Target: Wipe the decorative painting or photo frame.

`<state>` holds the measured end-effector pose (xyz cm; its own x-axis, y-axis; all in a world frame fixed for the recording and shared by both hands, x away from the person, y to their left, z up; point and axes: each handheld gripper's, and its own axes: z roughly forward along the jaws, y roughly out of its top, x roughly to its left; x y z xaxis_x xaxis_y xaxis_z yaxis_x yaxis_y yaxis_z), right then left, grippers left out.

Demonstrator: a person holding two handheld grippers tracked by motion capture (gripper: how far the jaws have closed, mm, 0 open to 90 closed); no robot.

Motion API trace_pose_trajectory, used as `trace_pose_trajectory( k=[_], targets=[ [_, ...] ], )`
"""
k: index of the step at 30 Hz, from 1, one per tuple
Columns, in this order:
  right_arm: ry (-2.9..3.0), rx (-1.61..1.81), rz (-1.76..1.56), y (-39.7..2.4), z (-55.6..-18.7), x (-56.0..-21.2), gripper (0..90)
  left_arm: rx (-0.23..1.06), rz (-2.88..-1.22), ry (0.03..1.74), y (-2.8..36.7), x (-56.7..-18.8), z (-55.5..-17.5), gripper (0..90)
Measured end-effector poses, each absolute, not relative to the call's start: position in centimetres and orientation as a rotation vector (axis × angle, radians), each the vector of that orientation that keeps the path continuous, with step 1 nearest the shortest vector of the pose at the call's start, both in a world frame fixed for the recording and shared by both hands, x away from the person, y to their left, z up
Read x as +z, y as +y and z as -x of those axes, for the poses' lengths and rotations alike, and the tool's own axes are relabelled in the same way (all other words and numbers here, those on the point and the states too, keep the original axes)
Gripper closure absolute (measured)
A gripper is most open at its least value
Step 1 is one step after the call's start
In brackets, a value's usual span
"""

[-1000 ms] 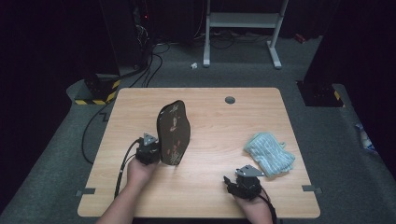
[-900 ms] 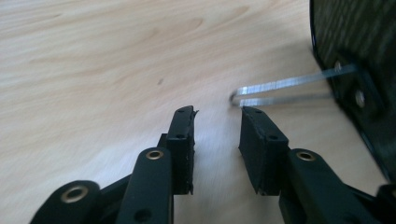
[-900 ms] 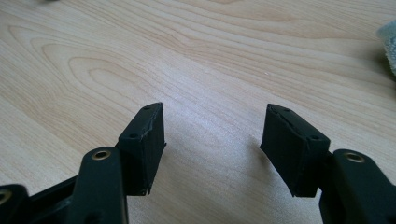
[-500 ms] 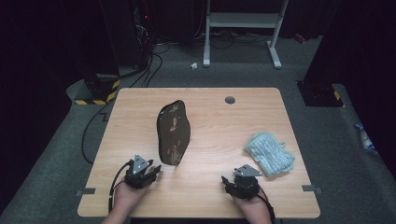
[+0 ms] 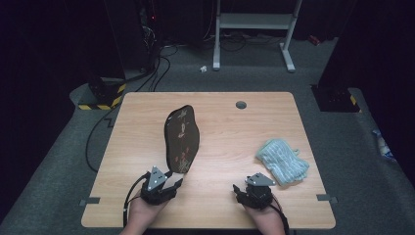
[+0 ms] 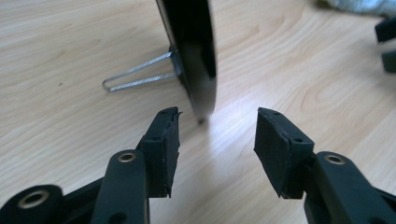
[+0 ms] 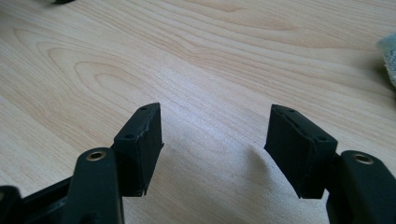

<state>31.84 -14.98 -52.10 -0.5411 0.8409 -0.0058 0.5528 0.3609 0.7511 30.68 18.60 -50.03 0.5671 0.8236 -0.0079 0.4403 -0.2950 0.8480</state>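
Wooden counter (image 5: pixel 220 117) in a dark room, two tongs at the near edge. Left tongs (image 6: pixel 217 128) have just been opening and hold nothing; the one dark oval plaque (image 5: pixel 181 138) stands just beyond the tips on its one wire stand (image 6: pixel 140 77), pads clear of it. Right tongs (image 7: pixel 215 135) are parted too, bare wood between them. One blue-green cloth (image 5: pixel 283 160) lies just far-right of them.
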Motion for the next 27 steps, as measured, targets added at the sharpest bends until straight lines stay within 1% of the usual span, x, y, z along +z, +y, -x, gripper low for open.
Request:
trace_pose_trajectory(
  k=[4,6,11,18,27],
  targets=[
    [2.239,1.009,-1.217,-15.1,-31.9,-52.2,35.9,0.569,-1.908,1.041,17.9,-49.9,-31.2,50.5],
    [2.239,1.010,-1.217,-15.1,-31.9,-52.2,35.9,0.560,-1.899,1.051,18.0,-49.9,-31.4,56.9],
    [2.243,1.008,-1.214,-15.0,-31.9,-52.2,36.0,0.584,-1.874,1.068,18.5,-49.7,-31.7,60.3],
    [2.244,1.005,-1.214,-15.0,-31.9,-52.2,36.0,0.599,-1.860,1.079,19.3,-49.7,-31.8,63.2],
    [2.247,1.003,-1.210,-15.0,-31.9,-52.2,35.9,0.612,-1.844,1.110,20.8,-49.8,-31.9,63.8]
  ],
)
